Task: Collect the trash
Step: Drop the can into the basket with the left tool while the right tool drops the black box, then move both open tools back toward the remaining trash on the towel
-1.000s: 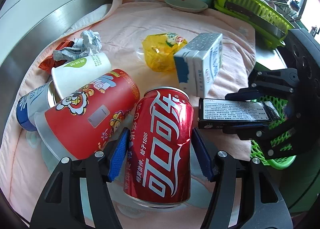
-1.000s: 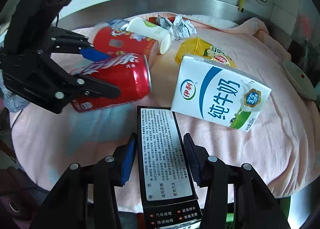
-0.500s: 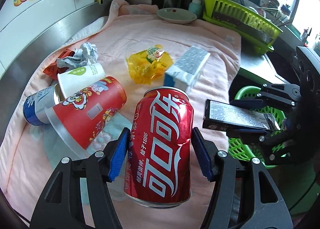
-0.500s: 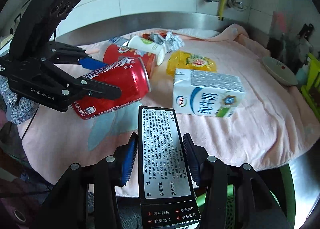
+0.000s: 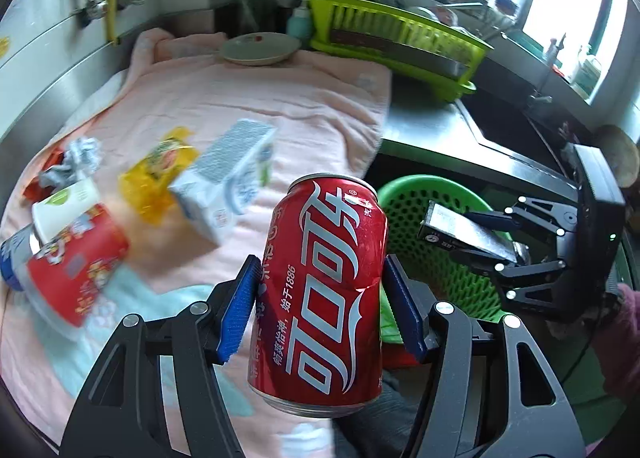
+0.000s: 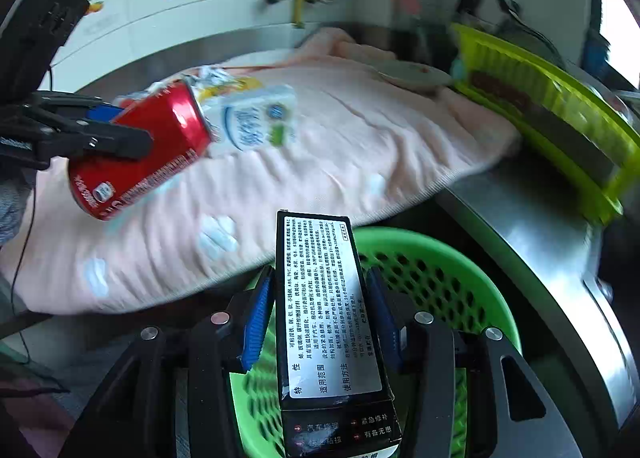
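Observation:
My left gripper [image 5: 320,306] is shut on a red cola can [image 5: 324,278] and holds it in the air above the towel's right edge, beside the green mesh basket [image 5: 436,194]. The can also shows in the right wrist view [image 6: 140,154]. My right gripper [image 6: 320,322] is shut on a black box [image 6: 324,314] with a white label and holds it over the green basket [image 6: 440,278]. The box also shows in the left wrist view [image 5: 464,234].
On the pink towel [image 5: 260,110] lie a milk carton [image 5: 228,186], a yellow wrapper [image 5: 160,174], a red paper cup [image 5: 76,270], a white cup [image 5: 64,206] and crumpled foil [image 5: 76,162]. A plate [image 5: 260,48] and a lime dish rack [image 5: 400,46] stand behind.
Both grippers have lifted and swung right, off the towel. The black box now hangs over the green basket and the cola can is near the basket's rim.

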Demonstrator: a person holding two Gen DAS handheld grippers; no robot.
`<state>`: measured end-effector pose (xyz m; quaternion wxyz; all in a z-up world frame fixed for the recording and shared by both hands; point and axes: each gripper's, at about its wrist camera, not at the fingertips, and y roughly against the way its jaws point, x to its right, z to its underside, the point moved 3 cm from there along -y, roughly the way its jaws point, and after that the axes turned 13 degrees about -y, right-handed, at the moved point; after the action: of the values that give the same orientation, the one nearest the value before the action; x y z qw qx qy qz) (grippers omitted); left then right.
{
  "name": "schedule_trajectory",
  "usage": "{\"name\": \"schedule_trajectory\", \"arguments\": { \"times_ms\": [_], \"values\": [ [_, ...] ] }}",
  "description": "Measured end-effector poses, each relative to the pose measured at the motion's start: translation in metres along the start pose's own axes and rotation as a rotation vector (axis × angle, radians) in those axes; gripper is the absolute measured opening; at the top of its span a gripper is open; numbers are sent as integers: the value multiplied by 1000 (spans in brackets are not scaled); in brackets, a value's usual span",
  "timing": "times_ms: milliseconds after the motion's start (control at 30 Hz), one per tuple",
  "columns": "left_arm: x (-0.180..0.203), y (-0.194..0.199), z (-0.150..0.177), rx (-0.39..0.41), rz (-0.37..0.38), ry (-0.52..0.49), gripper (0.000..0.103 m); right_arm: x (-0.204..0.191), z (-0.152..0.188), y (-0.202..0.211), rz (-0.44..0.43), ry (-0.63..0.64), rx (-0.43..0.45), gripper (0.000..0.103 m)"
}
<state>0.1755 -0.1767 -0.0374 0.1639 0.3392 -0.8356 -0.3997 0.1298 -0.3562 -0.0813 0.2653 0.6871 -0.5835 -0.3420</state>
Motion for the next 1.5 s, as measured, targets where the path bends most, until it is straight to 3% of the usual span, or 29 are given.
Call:
{"name": "schedule_trajectory", "arguments": {
  "times_ms": [267, 400, 533, 800, 867, 967, 1267, 1500],
  "values": [
    [54, -34, -23, -8, 82, -47, 62, 45, 26, 5, 110, -126, 12, 45],
    [70, -52, -30, -23, 108, -47, 62, 62, 35, 3, 126, -189, 13, 47],
    [78, -64, -32, -34, 127, -33, 62, 73, 38, 7, 149, -216, 29, 61],
    [91, -77, -33, -43, 151, -28, 62, 85, 35, 26, 174, -241, 92, 77],
    [95, -78, -33, -45, 150, -34, 63, 85, 35, 30, 169, -248, 101, 85],
    [100, -78, -32, -50, 150, -42, 64, 85, 35, 36, 162, -256, 114, 89],
    [103, -71, -29, -47, 149, -51, 65, 74, 31, 40, 151, -246, 131, 91],
    [80, -45, -25, -17, 81, -40, 65, 63, 19, 38, 123, -231, 141, 92]
  ]
}}
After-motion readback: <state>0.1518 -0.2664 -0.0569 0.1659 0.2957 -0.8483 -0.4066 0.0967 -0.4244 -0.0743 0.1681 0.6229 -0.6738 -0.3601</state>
